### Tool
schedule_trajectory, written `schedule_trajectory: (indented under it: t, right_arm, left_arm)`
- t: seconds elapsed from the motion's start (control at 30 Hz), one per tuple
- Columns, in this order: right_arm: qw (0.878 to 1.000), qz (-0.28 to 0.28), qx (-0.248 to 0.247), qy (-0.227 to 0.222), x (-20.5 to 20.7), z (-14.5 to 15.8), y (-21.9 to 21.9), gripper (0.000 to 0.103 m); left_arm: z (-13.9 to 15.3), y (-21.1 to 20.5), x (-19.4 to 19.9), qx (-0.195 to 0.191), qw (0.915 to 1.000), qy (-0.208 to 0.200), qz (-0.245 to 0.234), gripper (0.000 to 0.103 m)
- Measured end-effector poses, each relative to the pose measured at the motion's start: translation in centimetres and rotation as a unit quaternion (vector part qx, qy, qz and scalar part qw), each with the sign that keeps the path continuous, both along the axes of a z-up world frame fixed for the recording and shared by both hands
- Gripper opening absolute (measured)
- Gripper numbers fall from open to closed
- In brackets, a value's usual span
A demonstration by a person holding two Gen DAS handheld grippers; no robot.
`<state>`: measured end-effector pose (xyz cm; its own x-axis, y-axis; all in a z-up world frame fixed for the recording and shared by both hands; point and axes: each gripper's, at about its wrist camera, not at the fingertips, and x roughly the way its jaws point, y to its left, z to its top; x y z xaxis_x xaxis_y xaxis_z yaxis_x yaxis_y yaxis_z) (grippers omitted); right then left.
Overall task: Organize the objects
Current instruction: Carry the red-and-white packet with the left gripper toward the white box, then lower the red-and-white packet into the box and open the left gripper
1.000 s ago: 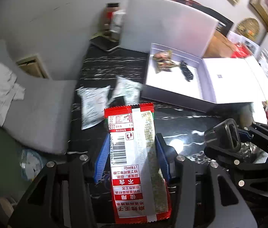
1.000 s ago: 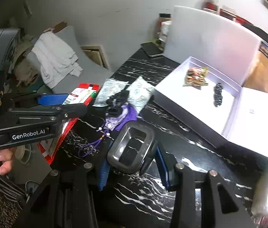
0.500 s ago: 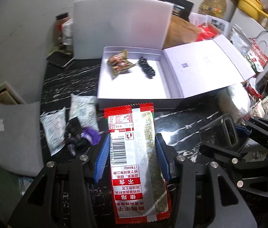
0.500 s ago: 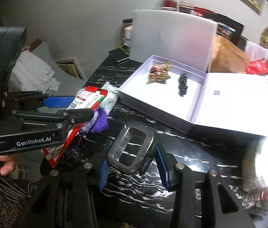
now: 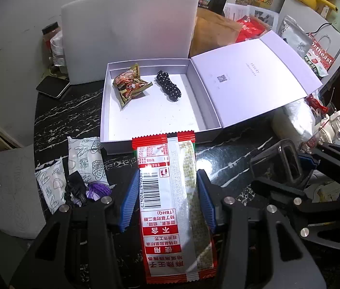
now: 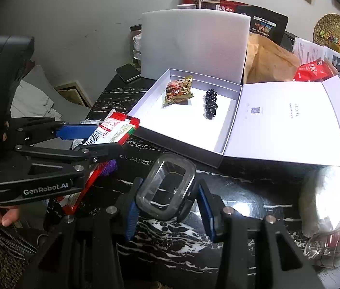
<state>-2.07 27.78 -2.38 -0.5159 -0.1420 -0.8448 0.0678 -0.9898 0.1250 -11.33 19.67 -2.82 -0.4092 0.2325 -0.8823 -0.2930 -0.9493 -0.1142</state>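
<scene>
**Both grippers loaded in front of the open white box**

The left gripper (image 5: 166, 197) has its blue-padded jaws clamped on the long sides of a red-and-white snack packet (image 5: 170, 192), barcode side up, the far end of the packet reaching just over the near wall of the white box (image 5: 112, 142). In the right wrist view the same packet (image 6: 115, 130) sticks out toward the box's near left corner, held above the black marbled worktop (image 6: 182, 236).

The right gripper (image 6: 167, 200) grips a dark rectangular frame with a clear window (image 6: 166, 190), tilted between its jaws; it hangs over the worktop, near the box's front wall but apart from it.

The box lies open, its lid (image 5: 254, 82) folded flat to the right. Inside, at the far end, sit a brown-and-gold wrapped snack (image 5: 130, 84) and, just right of it, a black dotted strand of beads (image 5: 168, 85); the two do not touch. The near half of the box floor is bare.

Left of the box on the worktop lie two white sachets (image 5: 83, 159), with a purple tassel (image 5: 97, 189) and some black bits at their near end. A white foam panel (image 5: 129, 33) stands upright behind the box, a phone (image 5: 53, 86) lying to its left. A person's fingers (image 6: 6, 216) show beneath the left gripper's body.
</scene>
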Motion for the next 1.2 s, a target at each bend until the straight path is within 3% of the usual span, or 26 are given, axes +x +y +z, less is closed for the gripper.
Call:
schedule_trajectory:
  t: [0.7, 1.2]
  right_arm:
    - [1.000, 0.006, -0.011, -0.025, -8.7, -2.5, 1.4, 0.044]
    - [0.999, 0.031, -0.018, -0.035, -14.5, -4.9, 2.8, 0.044]
  left_arm:
    - [-3.6, 0.2, -9.1, -0.028, 0.9991, -0.025, -0.017, 0.046]
    - [-5.7, -0.4, -16.4, -0.035, 0.9991, -0.016, 0.017, 0.046]
